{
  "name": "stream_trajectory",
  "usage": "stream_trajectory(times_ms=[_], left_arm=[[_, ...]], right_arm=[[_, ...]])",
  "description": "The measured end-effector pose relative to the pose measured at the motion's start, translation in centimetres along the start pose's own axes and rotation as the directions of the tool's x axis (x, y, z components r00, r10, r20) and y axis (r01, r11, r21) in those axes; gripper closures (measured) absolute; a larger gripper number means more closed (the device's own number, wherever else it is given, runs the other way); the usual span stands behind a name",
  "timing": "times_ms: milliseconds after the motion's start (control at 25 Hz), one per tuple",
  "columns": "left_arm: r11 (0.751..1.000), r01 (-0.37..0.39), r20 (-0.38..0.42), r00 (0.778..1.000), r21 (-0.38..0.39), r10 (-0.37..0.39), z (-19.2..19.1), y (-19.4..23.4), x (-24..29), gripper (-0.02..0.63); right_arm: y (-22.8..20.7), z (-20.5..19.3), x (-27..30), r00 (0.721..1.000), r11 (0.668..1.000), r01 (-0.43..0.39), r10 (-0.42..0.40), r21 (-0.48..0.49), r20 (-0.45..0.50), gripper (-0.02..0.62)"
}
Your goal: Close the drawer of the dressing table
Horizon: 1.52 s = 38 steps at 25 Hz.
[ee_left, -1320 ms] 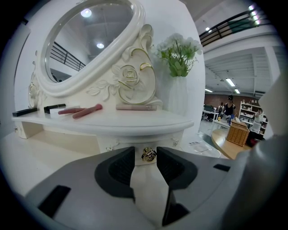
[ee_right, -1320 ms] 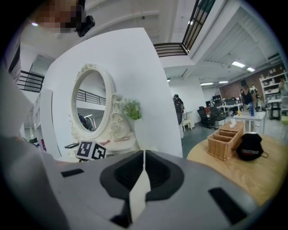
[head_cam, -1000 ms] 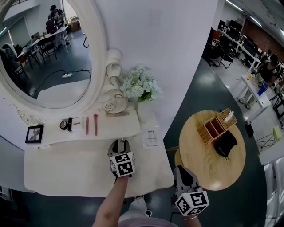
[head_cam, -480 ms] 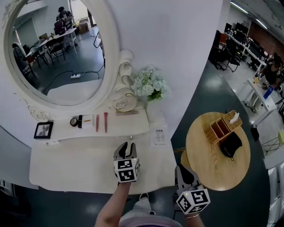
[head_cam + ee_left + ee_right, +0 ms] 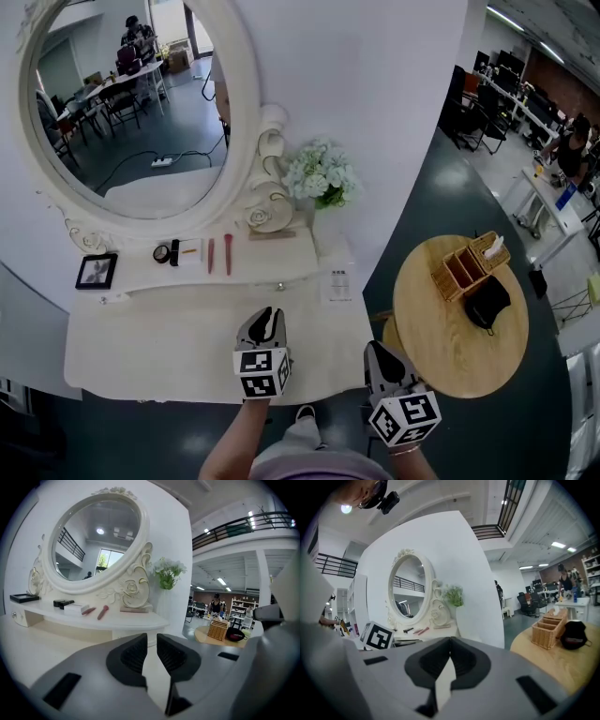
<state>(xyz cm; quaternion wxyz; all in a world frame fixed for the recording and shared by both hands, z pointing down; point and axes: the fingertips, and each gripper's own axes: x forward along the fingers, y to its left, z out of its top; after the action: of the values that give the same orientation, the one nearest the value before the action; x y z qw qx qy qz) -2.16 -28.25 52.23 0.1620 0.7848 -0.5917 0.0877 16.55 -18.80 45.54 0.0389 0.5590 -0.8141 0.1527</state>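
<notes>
Left gripper drawn back from the drawer, jaws almost together.

Since a second ago the left gripper has pulled away from the shelf front toward the person, and it now hangs over the bare top of the dressing table, touching nothing. Its jaws have just been closing: only a narrow slit is left between the ribbed pads, with nothing in it. The drawer, marked by a small knob, sits under the raised shelf just ahead of that gripper, and its front looks flush with the shelf edge. The right gripper hovers off the table's right front corner, its tips meeting and holding nothing.
</notes>
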Motion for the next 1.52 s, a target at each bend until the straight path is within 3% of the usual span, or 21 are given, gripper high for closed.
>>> stream_trajectory(times_ms=[720, 1520], left_arm=[[0.998, 0.062, 0.042, 0.997, -0.004, -0.062, 0.3, 0.3, -6.2, 0.601], [0.999, 0.036, 0.042, 0.998, 0.0, -0.036, 0.3, 1.6, -8.2, 0.603]], right_arm=[[2.5, 0.7, 0.3, 0.999, 0.999, -0.049, 0.049, -0.015, 0.024, 0.595], [3.8, 0.3, 1.3, 0.997, 0.993, -0.081, 0.081, -0.086, 0.006, 0.595]])
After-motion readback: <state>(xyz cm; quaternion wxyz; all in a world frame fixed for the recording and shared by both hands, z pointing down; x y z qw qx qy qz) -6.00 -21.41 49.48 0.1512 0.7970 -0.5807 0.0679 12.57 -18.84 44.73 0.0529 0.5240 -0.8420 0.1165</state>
